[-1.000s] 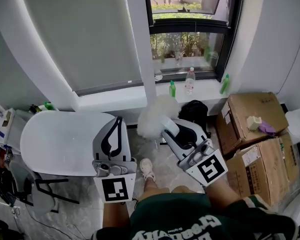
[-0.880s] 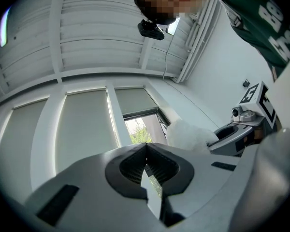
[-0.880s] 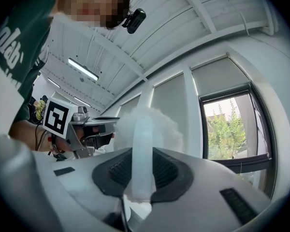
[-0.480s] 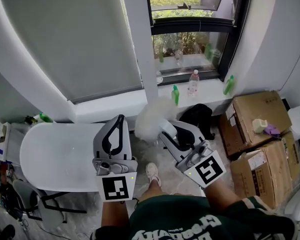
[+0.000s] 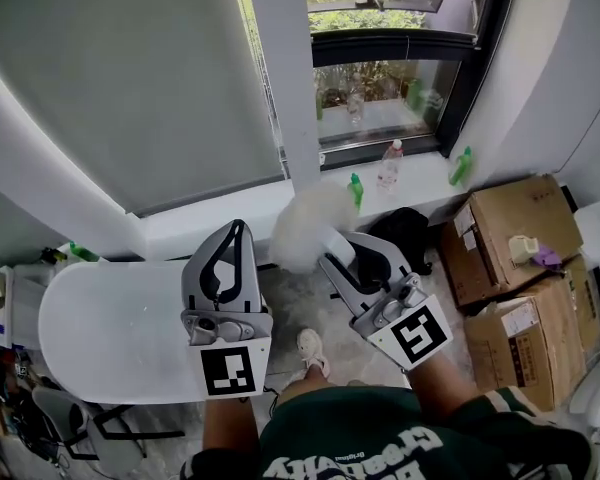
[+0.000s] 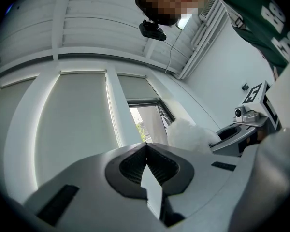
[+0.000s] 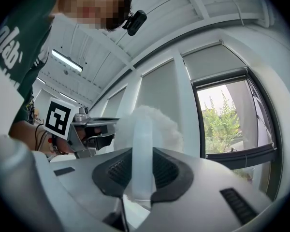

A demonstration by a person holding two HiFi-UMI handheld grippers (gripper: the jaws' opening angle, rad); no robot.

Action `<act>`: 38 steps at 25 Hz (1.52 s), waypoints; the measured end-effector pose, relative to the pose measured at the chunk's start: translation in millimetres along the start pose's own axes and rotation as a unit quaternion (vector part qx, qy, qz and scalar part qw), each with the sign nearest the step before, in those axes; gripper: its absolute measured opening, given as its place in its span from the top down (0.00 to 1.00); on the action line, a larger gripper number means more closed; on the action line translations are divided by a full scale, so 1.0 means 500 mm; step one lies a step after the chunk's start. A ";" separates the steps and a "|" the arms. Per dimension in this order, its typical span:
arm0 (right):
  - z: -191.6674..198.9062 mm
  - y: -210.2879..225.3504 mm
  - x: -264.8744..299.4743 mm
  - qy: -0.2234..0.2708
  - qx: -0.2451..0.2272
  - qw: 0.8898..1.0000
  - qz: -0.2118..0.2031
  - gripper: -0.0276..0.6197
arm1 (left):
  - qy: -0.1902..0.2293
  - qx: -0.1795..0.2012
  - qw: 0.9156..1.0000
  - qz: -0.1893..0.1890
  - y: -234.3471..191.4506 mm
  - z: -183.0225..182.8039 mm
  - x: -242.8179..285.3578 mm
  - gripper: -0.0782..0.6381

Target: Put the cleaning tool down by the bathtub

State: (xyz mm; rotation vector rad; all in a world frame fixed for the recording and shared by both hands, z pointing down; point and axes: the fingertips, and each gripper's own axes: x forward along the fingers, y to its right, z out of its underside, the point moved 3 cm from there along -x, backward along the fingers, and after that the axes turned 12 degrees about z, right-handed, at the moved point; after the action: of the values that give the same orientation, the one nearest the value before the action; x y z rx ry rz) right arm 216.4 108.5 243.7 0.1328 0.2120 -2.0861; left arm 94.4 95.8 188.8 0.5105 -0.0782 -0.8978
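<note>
Bathtub point(image 5: 110, 318) low left. Left gripper point(image 5: 236, 230) above it, jaws together, empty: spare hand. Right gripper point(image 5: 342, 260) clamped narrow on the handle of the cleaning tool point(image 5: 308, 230). Fluffy head points forward, carried off the floor point(image 5: 302, 303) just past the tub's end. Not down yet.

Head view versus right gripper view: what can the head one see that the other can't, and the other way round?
Only the head view shows the bathtub, cardboard boxes and a green bottle. Only the right gripper view shows the right gripper's jaws clamped on the handle of the cleaning tool, plus a ceiling light. Both show the tool's fluffy head, the left gripper and the window.
</note>
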 end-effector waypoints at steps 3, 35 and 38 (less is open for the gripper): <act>0.006 0.004 0.027 -0.006 -0.005 1.000 0.005 0.82 | 0.003 0.000 1.000 0.006 -0.019 0.015 0.008 0.88; 0.047 0.035 0.288 -0.010 -0.021 0.999 0.043 0.82 | 0.015 -0.035 0.999 0.027 -0.226 0.170 0.157 0.88; 0.050 0.036 0.296 -0.012 -0.024 0.999 0.043 0.82 | 0.014 -0.041 0.999 0.029 -0.235 0.180 0.166 0.88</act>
State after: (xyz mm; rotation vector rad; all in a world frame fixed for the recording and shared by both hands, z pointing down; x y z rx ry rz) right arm 157.9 -30.6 239.6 0.0860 0.2380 -1.9934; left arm 36.5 -63.0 202.2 0.4432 -0.0298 -0.8336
